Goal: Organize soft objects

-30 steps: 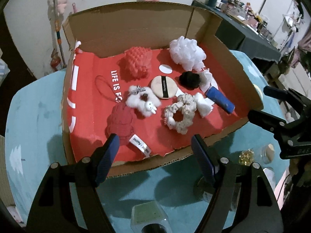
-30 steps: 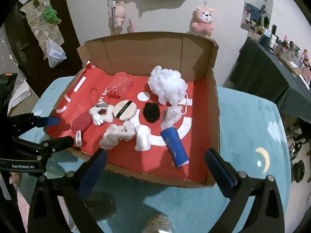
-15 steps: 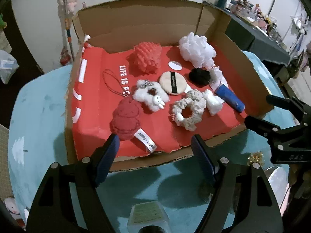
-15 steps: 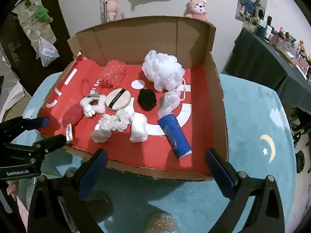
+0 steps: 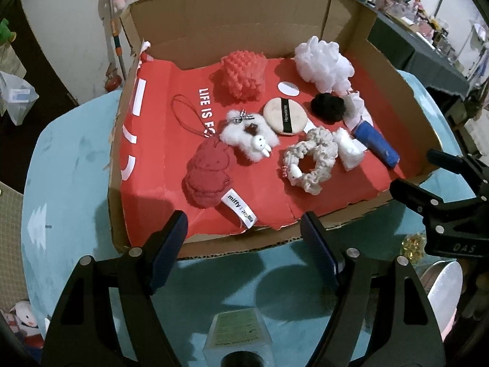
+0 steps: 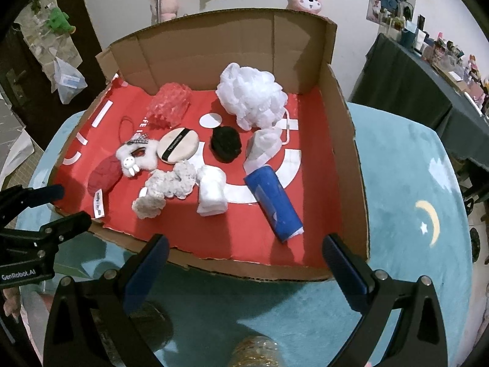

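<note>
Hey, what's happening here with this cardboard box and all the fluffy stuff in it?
A person holds a two-finger gripper in each hand over the near edge of an open cardboard box lined in red. Both the left gripper and the right gripper are open and empty. Nothing has been picked up: the white bath pouf, powder puff, blue roll, cream scrunchie and red plush all lie loose on the box floor.
</note>
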Demonstrator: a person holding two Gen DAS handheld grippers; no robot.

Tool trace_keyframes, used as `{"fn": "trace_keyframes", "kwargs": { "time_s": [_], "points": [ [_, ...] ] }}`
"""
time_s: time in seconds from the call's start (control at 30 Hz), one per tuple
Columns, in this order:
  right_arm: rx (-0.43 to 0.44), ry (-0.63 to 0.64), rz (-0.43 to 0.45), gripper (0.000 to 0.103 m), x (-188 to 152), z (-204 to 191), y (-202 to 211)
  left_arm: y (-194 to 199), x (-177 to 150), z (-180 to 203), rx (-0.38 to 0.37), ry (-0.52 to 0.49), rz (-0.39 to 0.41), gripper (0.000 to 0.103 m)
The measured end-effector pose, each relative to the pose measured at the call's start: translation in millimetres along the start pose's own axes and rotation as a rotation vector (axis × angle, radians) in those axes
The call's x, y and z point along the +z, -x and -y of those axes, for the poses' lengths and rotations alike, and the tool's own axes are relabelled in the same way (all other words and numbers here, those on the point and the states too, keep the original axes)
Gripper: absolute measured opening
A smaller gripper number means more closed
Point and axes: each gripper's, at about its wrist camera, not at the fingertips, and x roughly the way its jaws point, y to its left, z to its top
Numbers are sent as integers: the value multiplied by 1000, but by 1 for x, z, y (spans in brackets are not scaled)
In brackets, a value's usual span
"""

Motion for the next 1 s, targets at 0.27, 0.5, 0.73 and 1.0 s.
{"fn": "trace_keyframes", "kwargs": {
  "time_s": [0.27, 0.5, 0.73, 1.0],
  "points": [
    [-13, 8, -24, 102, 1, -1, -6, -4, 0, -2, -12, 15, -42, 75],
    [-9, -1, -35, 102, 1, 1, -9, -5, 0, -2, -13, 12, -44, 75],
    [-3, 2, -40, 102, 0, 0, -9, -1, 3, -4, -14, 17, -33, 75],
    [-6, 5, -45, 102, -1, -1, -10, -4, 1, -5, -16, 19, -46, 75]
  ]
}}
